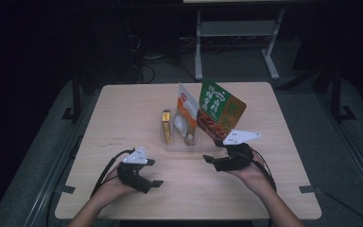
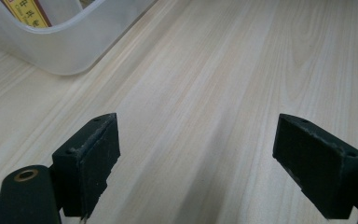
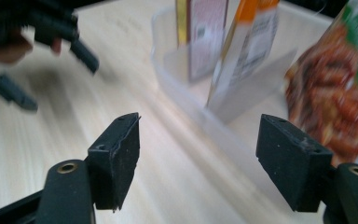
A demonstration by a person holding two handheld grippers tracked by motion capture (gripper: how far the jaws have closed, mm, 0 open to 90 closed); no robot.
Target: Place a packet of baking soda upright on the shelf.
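A: How did the right gripper (image 3: 198,158) stand there?

B: Jaws wide, nothing between them. It hung low over the table (image 1: 123,109), just in front of the clear tub (image 3: 168,74), and the green snack bag (image 3: 340,88) sat right beside its right jaw.

A: And the bag itself?

B: It stood upright at the right end of the tub (image 1: 182,145), leaning a touch, next to the orange-and-white pouch (image 1: 186,116). A small yellow box (image 1: 166,125) stood at the tub's left end.

A: The left gripper (image 2: 198,158)?

B: Also wide, with only bare wood between the jaws. It sat near the table's front left, well apart from the tub, whose rounded corner (image 2: 70,42) showed up ahead with the yellow box (image 2: 25,11) inside.

A: Did the hands touch?

B: No, they were well apart. The left gripper (image 3: 32,42) showed blurred in the right gripper view.
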